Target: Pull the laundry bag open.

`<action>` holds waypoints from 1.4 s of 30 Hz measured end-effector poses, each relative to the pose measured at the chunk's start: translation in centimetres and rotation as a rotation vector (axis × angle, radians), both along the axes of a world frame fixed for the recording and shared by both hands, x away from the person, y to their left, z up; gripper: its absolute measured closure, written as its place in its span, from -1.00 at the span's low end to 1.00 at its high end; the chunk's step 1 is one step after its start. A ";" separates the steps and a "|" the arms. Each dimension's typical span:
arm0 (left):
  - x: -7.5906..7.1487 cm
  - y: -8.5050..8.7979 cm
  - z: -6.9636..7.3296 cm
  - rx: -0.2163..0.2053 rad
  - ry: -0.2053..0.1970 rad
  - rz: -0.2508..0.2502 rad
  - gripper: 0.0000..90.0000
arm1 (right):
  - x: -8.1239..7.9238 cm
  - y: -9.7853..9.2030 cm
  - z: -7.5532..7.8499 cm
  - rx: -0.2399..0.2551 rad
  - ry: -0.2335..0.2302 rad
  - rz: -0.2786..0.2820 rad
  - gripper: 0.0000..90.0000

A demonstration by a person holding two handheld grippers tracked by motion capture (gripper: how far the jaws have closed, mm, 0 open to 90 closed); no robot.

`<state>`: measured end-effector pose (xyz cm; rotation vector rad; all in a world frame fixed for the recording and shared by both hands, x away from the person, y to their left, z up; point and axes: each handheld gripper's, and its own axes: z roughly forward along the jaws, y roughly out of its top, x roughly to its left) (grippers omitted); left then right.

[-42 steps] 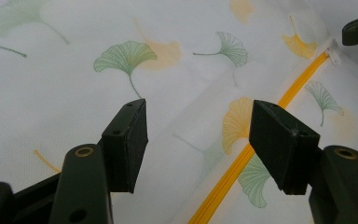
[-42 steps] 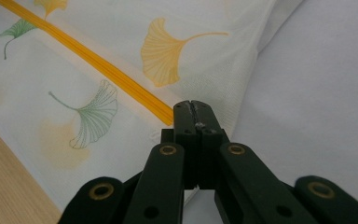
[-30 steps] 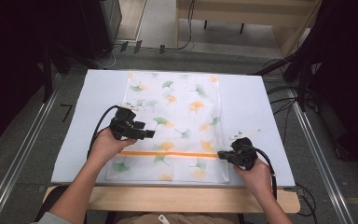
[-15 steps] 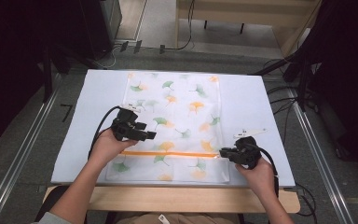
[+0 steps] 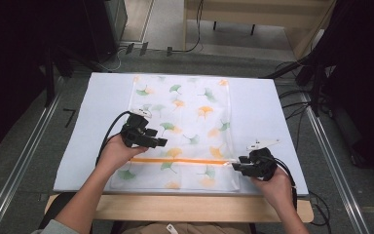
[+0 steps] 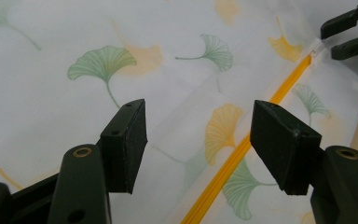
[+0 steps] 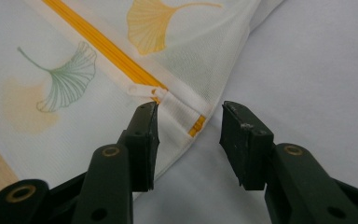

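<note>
Your ginkgo-print bag [image 5: 185, 131] lies flat on the bench [image 5: 263, 112], zipper [image 5: 180, 160] run across to its right end. Left gripper [image 5: 163, 142] hovers gaping above; right gripper [image 7: 189, 135] has just spread its fingers [image 7: 142, 140] off the zipper end. Lift straight away, without snagging.

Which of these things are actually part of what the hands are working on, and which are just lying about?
Part of the job:
- leaf-print mesh bag
- its orange zipper
- right tongs, jaws just opened at the zipper's end, nothing gripped
- left tongs, open over the bag

Just lying about:
- pale mat under the bag
- cables on the floor
- wooden furniture behind
</note>
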<state>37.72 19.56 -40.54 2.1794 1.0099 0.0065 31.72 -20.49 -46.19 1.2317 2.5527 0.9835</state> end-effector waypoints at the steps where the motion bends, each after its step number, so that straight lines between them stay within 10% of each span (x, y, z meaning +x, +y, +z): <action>1: 0.0 0.0 0.1 -0.004 0.001 0.001 -0.17 | 0.0 0.0 -0.1 -0.004 0.000 0.005 0.29; 18: 0.1 -1.1 -0.1 -0.067 0.038 -0.033 -0.53 | 0.1 1.7 -0.5 -0.088 -0.042 -0.003 0.47; 30: -1.1 -2.7 0.0 -0.078 -0.005 -0.076 0.02 | 0.5 2.3 -0.4 -0.056 -0.004 0.008 0.88; 42: -2.2 -5.2 -0.7 -0.089 -0.022 -0.161 0.21 | 1.0 1.5 0.3 0.035 0.054 -0.016 0.88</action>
